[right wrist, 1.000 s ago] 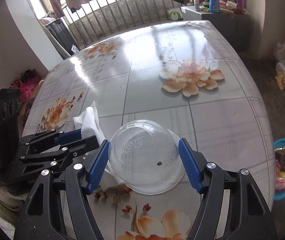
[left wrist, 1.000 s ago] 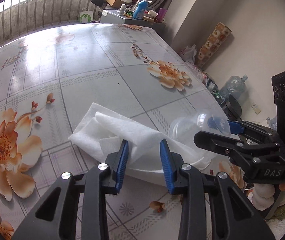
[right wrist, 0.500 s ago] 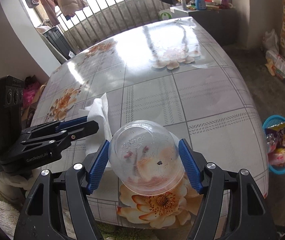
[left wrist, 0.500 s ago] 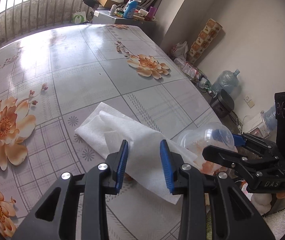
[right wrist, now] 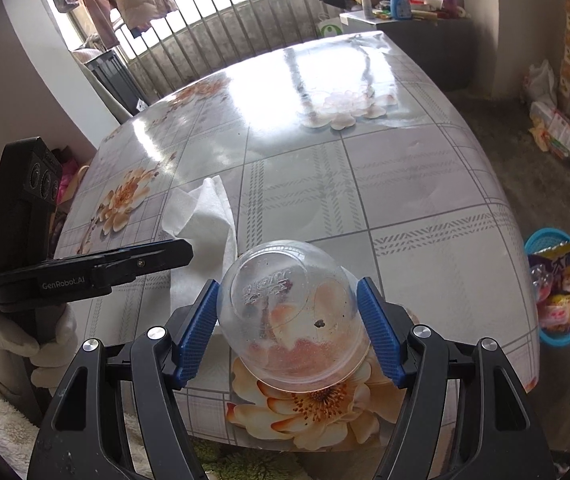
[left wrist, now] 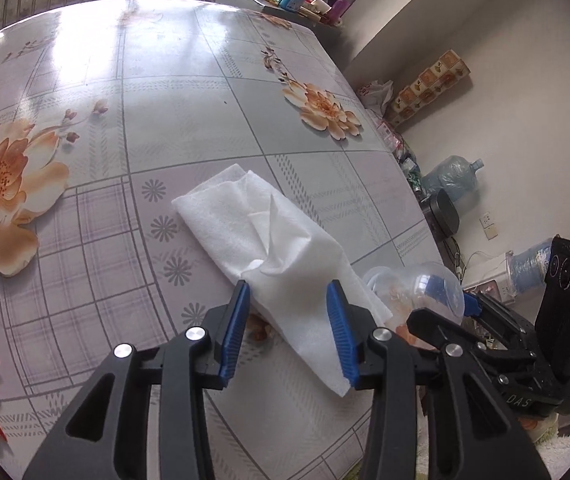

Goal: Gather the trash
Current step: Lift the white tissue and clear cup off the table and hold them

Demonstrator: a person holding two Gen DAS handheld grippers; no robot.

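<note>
Both wrist cams sitting close over the table (left wrist: 133, 92) near edge, looking down-fwd along own fingers. Both are catching the white tissue (left wrist: 261, 240), clear dome lid (right wrist: 291, 316), plus each other's gripper.

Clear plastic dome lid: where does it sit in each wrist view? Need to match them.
Left wrist: clear dome lid at lower right, beyond the table edge, between the right gripper fingers.
Right wrist: clear dome lid at bottom centre, clamped between the blue pads.
Shared landmark: white tissue on the table, lying left of the lid.

A floral tablecloth (left wrist: 133, 128) covers the table; water jug (left wrist: 451, 174) nearby.
</note>
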